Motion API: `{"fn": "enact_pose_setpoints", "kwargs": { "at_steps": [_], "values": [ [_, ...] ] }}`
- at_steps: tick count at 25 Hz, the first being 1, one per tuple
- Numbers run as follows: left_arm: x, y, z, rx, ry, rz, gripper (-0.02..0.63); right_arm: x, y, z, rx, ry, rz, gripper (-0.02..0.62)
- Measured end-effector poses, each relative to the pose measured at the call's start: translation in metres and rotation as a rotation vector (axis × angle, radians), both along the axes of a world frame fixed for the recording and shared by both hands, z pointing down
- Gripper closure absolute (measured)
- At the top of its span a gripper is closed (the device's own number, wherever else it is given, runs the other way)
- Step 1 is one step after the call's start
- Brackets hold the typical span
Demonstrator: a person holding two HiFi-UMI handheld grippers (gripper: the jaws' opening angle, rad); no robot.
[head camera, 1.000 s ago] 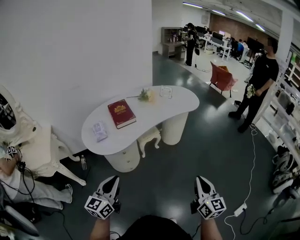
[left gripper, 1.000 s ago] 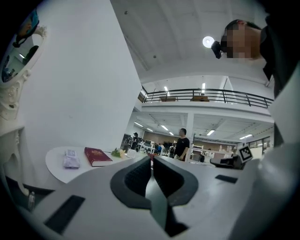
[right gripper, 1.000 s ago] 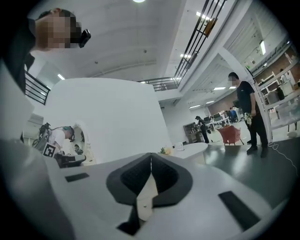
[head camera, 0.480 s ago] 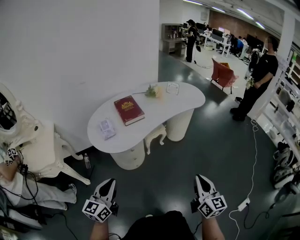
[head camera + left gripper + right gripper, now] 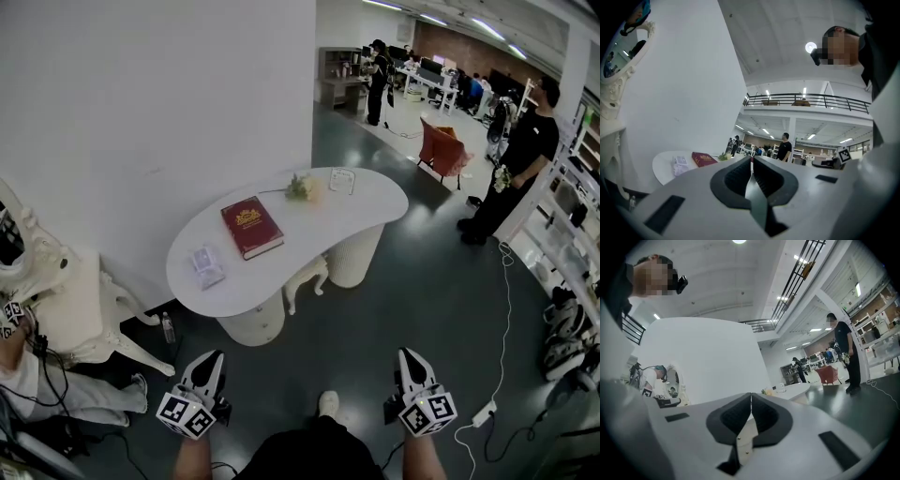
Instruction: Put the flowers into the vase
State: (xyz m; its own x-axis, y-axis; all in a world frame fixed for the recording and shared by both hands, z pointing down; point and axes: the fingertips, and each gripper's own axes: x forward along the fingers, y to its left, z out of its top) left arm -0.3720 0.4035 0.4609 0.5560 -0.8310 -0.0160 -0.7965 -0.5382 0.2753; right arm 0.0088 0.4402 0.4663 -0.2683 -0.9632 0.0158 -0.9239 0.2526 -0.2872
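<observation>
A small bunch of pale flowers (image 5: 300,187) lies at the far side of the white curved table (image 5: 281,267). A clear glass vase (image 5: 342,180) stands just right of it. My left gripper (image 5: 210,361) and right gripper (image 5: 409,359) are held level over the dark floor, well short of the table. Both are shut with nothing between the jaws. In the left gripper view the left gripper (image 5: 751,161) points toward the table (image 5: 663,165), and the flowers (image 5: 723,157) are tiny. In the right gripper view the right gripper (image 5: 751,397) has the flowers (image 5: 767,391) and the vase (image 5: 779,388) far ahead.
A red book (image 5: 250,226) and a small packet (image 5: 206,265) lie on the table. An ornate white chair (image 5: 80,305) stands at left beside a seated person. A bottle (image 5: 167,326) sits on the floor. A standing person (image 5: 523,155), an orange chair (image 5: 445,150) and a floor cable (image 5: 506,323) are at right.
The person has stepped, and a shoe now shows between the grippers. Both grippers sit slightly lower in the head view and stay shut. The things on the table have not moved.
</observation>
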Motion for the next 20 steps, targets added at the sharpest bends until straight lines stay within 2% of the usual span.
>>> {"fn": "enact_pose_setpoints", "kwargs": {
  "at_steps": [6, 11, 20],
  "values": [
    [0.023, -0.041, -0.004, 0.023, -0.025, -0.031, 0.583, 0.043, -0.049, 0.004, 0.0, -0.008, 0.036, 0.572],
    [0.05, -0.076, -0.003, 0.048, -0.035, -0.041, 0.583, 0.073, -0.092, 0.0, 0.014, -0.008, 0.003, 0.572],
    [0.101, -0.128, 0.003, 0.009, -0.045, -0.081, 0.583, 0.145, -0.144, 0.015, -0.013, -0.023, 0.009, 0.572]
  ]
}}
